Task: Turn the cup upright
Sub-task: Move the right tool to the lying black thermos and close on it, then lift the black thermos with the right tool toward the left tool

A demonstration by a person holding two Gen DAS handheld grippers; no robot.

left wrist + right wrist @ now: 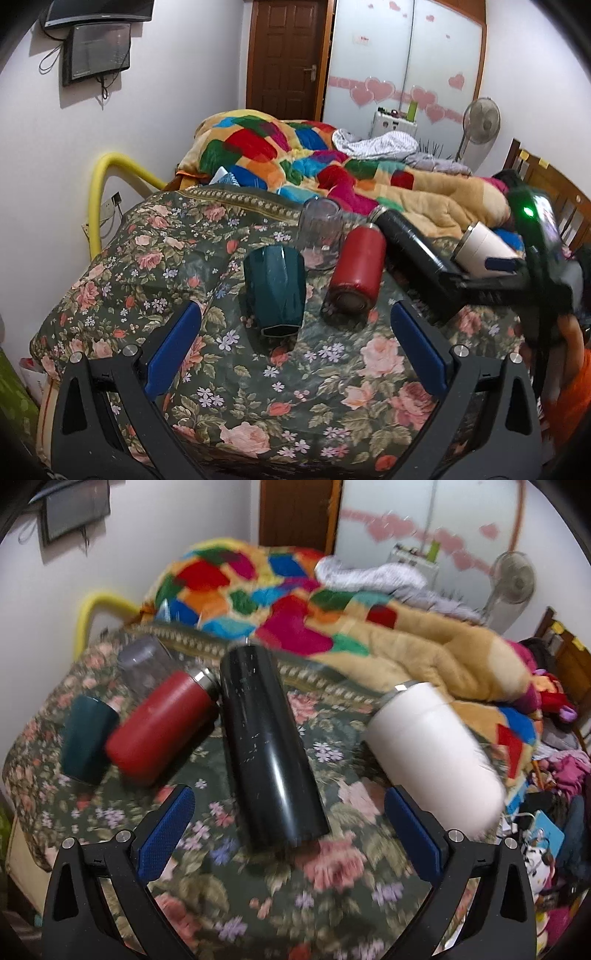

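Several cups lie or stand on a floral cloth (pixel 258 387). A teal cup (pixel 275 290) stands upside down just ahead of my open left gripper (pixel 295 325). A clear glass (pixel 319 225) stands upside down behind it. A red flask (pixel 356 273), a black flask (pixel 410 251) and a white cup (pixel 484 253) lie on their sides. In the right wrist view my open right gripper (pixel 290 808) straddles the near end of the black flask (pixel 269 746). The white cup (pixel 432 753) lies beside its right finger (pixel 410 827). The red flask (pixel 162 727) and teal cup (pixel 86 738) lie to the left.
A patchwork quilt (pixel 295 155) is heaped on the bed behind the cloth. A yellow pipe (pixel 99 192) runs by the left wall. A fan (pixel 480 125), a wardrobe and a door stand at the back. Clutter (pixel 546 768) lies to the right.
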